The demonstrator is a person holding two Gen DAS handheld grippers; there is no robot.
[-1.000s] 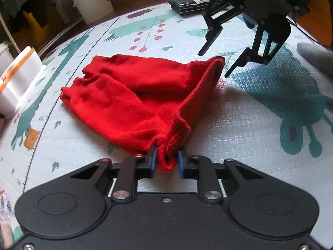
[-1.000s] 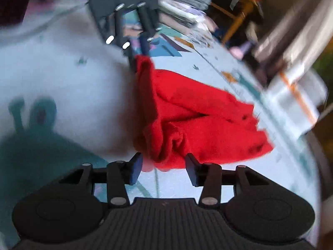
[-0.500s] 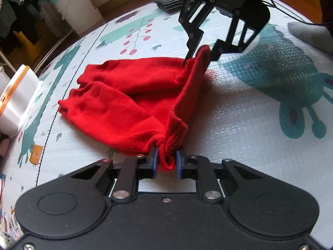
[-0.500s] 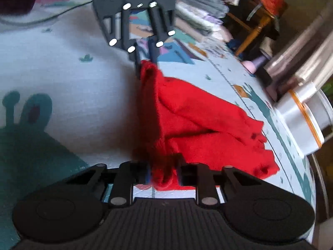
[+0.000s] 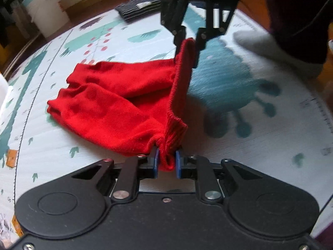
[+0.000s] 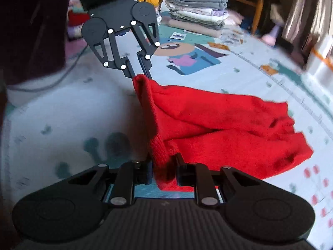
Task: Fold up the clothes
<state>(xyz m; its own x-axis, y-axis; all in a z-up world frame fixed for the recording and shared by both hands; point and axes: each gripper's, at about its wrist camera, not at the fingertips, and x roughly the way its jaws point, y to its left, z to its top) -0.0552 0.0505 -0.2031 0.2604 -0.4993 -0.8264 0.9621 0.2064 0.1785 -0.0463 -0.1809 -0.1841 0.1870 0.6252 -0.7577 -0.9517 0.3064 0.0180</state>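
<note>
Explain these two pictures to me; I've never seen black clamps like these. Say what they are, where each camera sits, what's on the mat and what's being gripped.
Each black clamp is a hand-held tool with two fingers, one in each of a person's hands. A camera rides on each, looking forward along the fingers, so each picture shows its own tool at the bottom and the other one farther off. In the left picture the left tool pinches a ribbed corner of a red knitted garment; the right tool pinches the ribbed edge's other end. That edge hangs lifted between them; the rest lies on a printed play mat. A folded striped garment and a stack of folded clothes lie farther off.
</note>
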